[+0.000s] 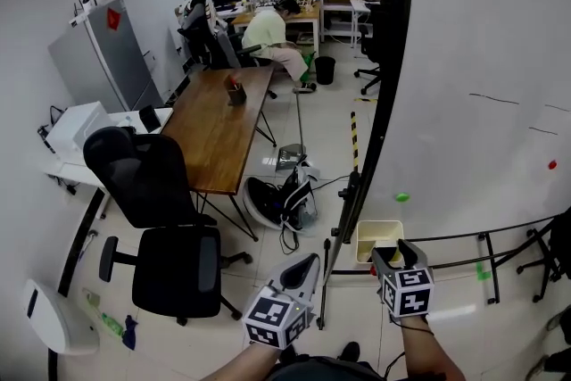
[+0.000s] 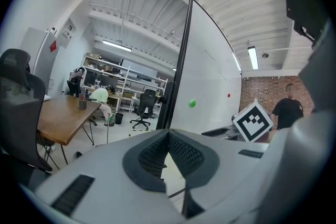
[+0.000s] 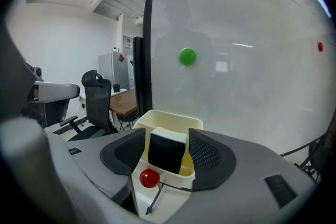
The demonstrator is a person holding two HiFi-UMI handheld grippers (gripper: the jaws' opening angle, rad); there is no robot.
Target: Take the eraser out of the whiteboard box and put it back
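Black, white-topped block eraser (image 3: 167, 157) upright in cream plastic box (image 3: 170, 115), between wide-open right tongs (image 3: 167, 136), pads clear of it, left tongs (image 2: 168, 135) closed, empty

I counted one whiteboard (image 1: 482, 85). On the whiteboard sat two round magnets, one green (image 1: 401, 197) and one red (image 1: 551, 164). At its lower edge hung one cream box (image 1: 366, 241) with one eraser (image 3: 167, 152) inside. Left of the whiteboard stood one wooden table (image 1: 219, 125). I carried two grippers, left (image 1: 303, 268) and right (image 1: 399, 252).
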